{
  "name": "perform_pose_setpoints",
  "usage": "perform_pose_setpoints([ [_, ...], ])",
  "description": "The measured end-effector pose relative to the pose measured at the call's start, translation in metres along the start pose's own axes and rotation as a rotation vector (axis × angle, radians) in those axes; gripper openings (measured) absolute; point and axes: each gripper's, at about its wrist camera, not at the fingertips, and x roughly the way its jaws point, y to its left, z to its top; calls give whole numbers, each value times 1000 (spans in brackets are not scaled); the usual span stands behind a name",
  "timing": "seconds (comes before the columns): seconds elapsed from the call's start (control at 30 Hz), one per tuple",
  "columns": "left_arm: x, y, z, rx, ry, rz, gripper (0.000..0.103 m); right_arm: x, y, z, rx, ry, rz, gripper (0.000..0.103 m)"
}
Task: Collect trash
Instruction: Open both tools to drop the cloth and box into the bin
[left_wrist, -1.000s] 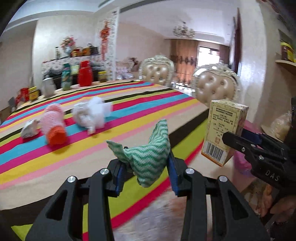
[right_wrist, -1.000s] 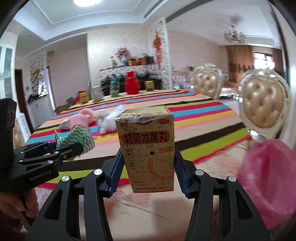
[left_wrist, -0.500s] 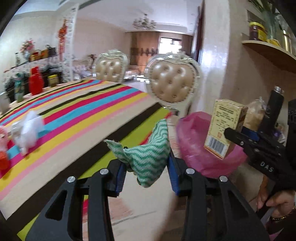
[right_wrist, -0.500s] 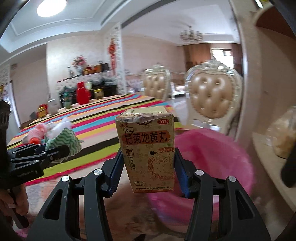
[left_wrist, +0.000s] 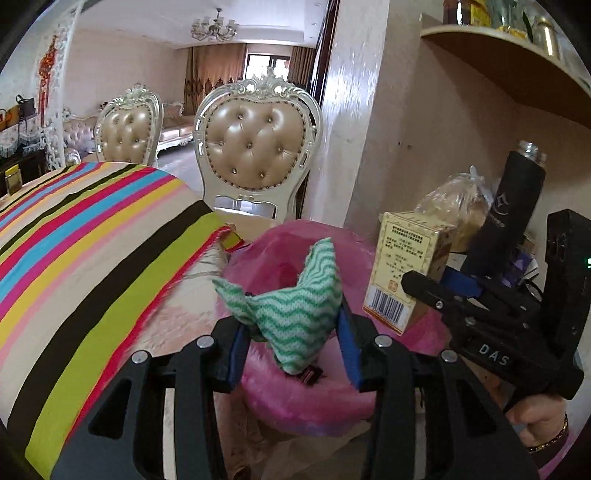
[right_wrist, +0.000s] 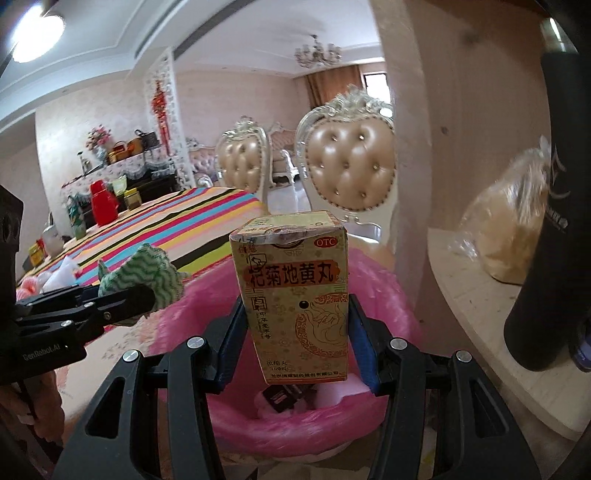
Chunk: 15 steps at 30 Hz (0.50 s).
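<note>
Pink-lined bin (right_wrist: 373, 291) holds dark scraps (right_wrist: 284, 397) under the yellow box (right_wrist: 295, 295)

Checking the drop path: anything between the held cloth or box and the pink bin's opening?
Nothing visible. The green cloth in the left gripper and the yellow box in the right gripper hang over the open pink bin. Only trash already inside lies below.

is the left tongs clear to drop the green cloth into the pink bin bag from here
Probably yes. The left tongs, which have just been opening, have the green cloth between them over the open pink bin bag, with nothing between. The medicine box sits beside.
</note>
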Motion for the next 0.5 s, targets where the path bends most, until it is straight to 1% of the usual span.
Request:
perform_pose_setpoints([
  [0.1,18,-1,8,-9,11,-19,45,12,-7,6,14,8,0,52],
  [0.13,25,0,11,-23,19,-34,50,17,-10,7,16,9,-8,53],
  [0.17,33,2,12,-43,33,-46,64,18,-12,9,19,5,-14,58],
  [0.2,37,4,13,-56,36,-38,76,20,-14,10,26,-3,-18,69],
  [0.23,37,6,12,-64,17,-15,77,21,-13,11,35,-9,-19,71],
  [0.27,34,8,11,-64,7,-4,79,21,-15,12,47,-9,-20,71],
  [0.3,32,11,10,-63,5,-1,82,18,-16,12,48,-15,-21,71],
  [0.37,25,17,5,-67,2,25,84,10,-16,10,42,-32,-26,71],
  [0.43,12,24,0,-68,-19,49,89,4,-16,9,45,-40,-23,71],
  [0.5,-1,32,-5,-69,-37,91,96,-2,-16,7,50,-45,-18,71],
])
